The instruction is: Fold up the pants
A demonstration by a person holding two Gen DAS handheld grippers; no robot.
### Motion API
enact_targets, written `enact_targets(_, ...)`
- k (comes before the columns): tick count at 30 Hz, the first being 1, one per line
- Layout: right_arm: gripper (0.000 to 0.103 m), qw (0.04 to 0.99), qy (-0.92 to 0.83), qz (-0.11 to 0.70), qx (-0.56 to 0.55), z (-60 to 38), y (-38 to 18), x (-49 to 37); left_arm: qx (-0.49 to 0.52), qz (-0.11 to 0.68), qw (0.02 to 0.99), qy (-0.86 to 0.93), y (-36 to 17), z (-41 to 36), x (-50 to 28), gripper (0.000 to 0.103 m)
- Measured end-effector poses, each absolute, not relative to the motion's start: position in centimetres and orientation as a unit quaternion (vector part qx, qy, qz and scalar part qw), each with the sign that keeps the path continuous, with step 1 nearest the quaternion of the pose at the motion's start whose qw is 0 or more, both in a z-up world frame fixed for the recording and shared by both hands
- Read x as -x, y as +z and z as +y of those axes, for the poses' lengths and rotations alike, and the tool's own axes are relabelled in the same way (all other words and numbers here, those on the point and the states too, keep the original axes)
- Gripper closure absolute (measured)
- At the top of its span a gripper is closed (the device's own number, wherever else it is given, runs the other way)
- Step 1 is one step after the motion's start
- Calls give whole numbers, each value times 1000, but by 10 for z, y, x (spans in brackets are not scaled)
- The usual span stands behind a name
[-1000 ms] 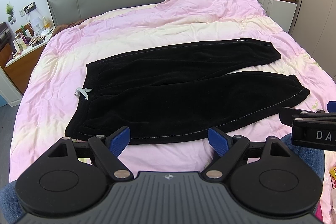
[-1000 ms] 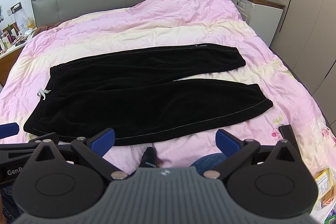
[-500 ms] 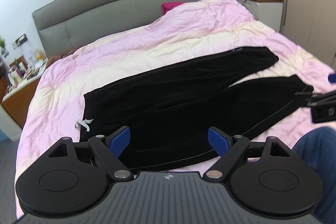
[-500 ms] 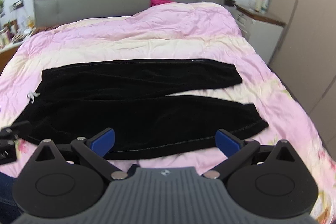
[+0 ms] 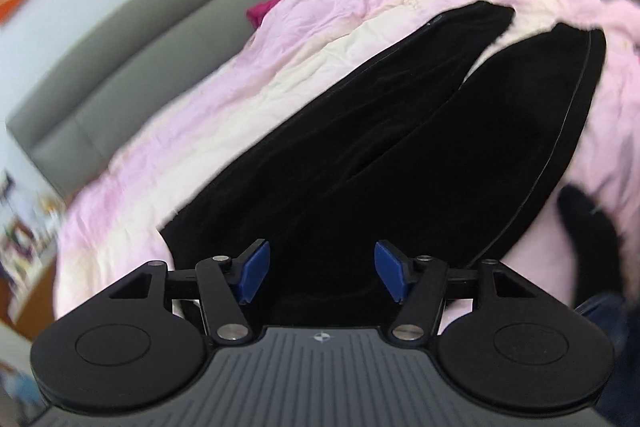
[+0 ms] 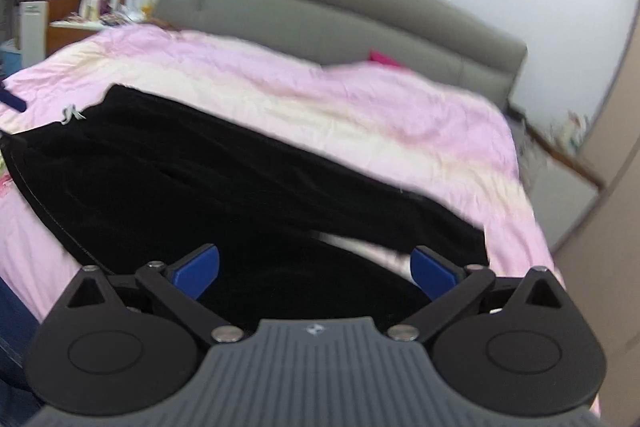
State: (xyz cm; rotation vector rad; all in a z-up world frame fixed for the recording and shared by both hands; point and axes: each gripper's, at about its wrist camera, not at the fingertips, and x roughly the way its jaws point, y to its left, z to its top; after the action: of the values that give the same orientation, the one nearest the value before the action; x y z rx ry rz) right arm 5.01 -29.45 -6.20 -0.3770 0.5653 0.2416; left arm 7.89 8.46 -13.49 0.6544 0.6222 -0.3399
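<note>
Bed (image 5: 224, 115) with pink and cream quilt takes up most of both views; grey headboard (image 6: 320, 7) behind. Black pants (image 5: 400, 155) lie flat on the quilt, spread lengthwise across the bed, two legs apart in a narrow V, probably laid out this way so one leg can go over the other. Waistband with pale drawstring (image 6: 72, 114) at the left end, cuffs at the right end.

Left gripper (image 5: 320, 271) sits low over the waist end, jaws wide apart, nothing between them. Right gripper (image 6: 316, 269) is low over the near leg's cuff end, jaws also wide apart, holding nothing. Looks like each is lining up for a grab at its end.

Containers: none clearly visible. Nightstand (image 6: 72, 23) clutter too blurred to tell.
</note>
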Motion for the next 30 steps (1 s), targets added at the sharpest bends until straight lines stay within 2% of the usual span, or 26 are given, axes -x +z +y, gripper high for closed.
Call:
enact_targets(2,5,937,149,230,217,-306,-67,-54,-380,249,869,-196,-146,91,-71,31)
enact_targets(4,5,925,142,231,266,-311,-75,-69,-441,225,842,-215,-161,94,-67,31)
enact_targets(9,6,880,148,236,384,-319,-109,-96,-538,235,761,-277,-207,100,-62,31)
enact_targets(10,7,869,160,238,403,-321,-118,-99,-545,244,749,-288,-215,101,-62,31)
enact_targets(12,18,837,181,264,445,-320,-140,-107,-556,265,727,-304,-230,106,-63,31)
enact_targets(14,25,802,204,282,485,-318,-164,-109,-568,282,708,-311,-247,114,-61,31)
enact_targets(19,29,743,262,320,526,-328,-208,-112,-585,311,681,-314,-269,138,-62,31)
enact_targets(21,35,728,279,335,529,-336,-219,-116,-584,323,675,-315,-268,148,-67,31)
enact_targets(25,37,691,304,358,550,-354,-242,-121,-578,334,670,-325,-265,164,-72,31)
enact_targets(27,43,667,315,372,563,-363,-254,-122,-568,343,673,-326,-260,162,-78,31)
enact_targets(30,45,649,317,380,578,-375,-269,-120,-557,353,678,-327,-255,168,-74,31)
